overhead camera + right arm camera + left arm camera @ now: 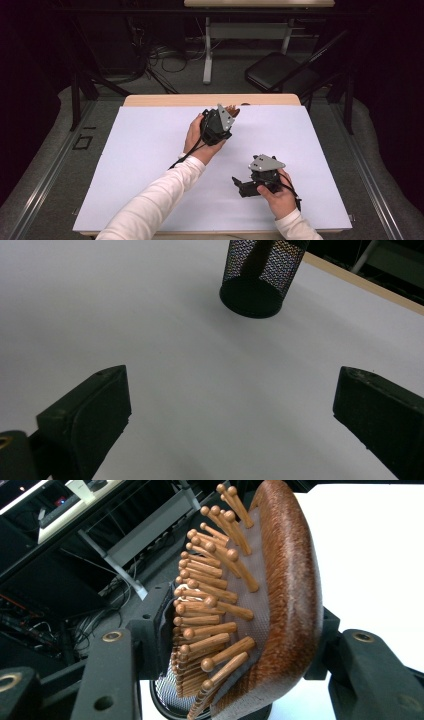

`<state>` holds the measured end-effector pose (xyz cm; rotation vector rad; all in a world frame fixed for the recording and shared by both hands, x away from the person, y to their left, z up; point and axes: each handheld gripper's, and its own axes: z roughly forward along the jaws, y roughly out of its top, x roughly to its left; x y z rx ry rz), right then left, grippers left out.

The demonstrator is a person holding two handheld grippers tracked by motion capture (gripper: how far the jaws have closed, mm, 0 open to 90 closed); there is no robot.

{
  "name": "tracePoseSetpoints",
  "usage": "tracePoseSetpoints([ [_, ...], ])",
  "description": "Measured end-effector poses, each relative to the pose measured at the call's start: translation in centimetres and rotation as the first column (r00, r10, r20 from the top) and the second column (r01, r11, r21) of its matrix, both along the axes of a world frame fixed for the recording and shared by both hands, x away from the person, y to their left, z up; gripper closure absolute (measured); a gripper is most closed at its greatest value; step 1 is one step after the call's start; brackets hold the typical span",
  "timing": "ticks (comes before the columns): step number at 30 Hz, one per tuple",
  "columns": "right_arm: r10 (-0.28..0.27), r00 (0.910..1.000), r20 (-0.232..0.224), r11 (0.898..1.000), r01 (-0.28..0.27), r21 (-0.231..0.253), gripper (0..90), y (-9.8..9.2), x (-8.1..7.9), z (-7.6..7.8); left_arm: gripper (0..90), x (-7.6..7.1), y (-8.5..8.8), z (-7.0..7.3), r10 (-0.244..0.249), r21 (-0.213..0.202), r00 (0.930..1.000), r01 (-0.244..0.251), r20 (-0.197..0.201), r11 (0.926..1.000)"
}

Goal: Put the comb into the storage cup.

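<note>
Left gripper view shows the left gripper [225, 680] clamping a wooden hairbrush [280, 605] upright above the mesh cup [167, 700]; easing the handle straight down suits this step, while the right gripper [230, 415] waits open.

A white sheet [150, 165] covers the tabletop [165, 100]; beyond its far edge stand a black folding chair [280, 72] and tangled cables [167, 57].

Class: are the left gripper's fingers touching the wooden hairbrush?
Touching. The left gripper view shows the fingers pressed against both sides of the hairbrush head.
</note>
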<state>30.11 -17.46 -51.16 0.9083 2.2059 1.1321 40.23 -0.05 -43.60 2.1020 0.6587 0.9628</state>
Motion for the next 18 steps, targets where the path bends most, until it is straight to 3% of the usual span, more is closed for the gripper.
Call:
tracePoseSetpoints([
  [18,0.003,1.0000,0.002,1.000,-0.003,-0.004,1.5,0.02,0.02,-0.04,41.8,-0.09,-0.05,-0.08,0.003,-0.002,1.0000,-0.003,0.000,1.0000],
])
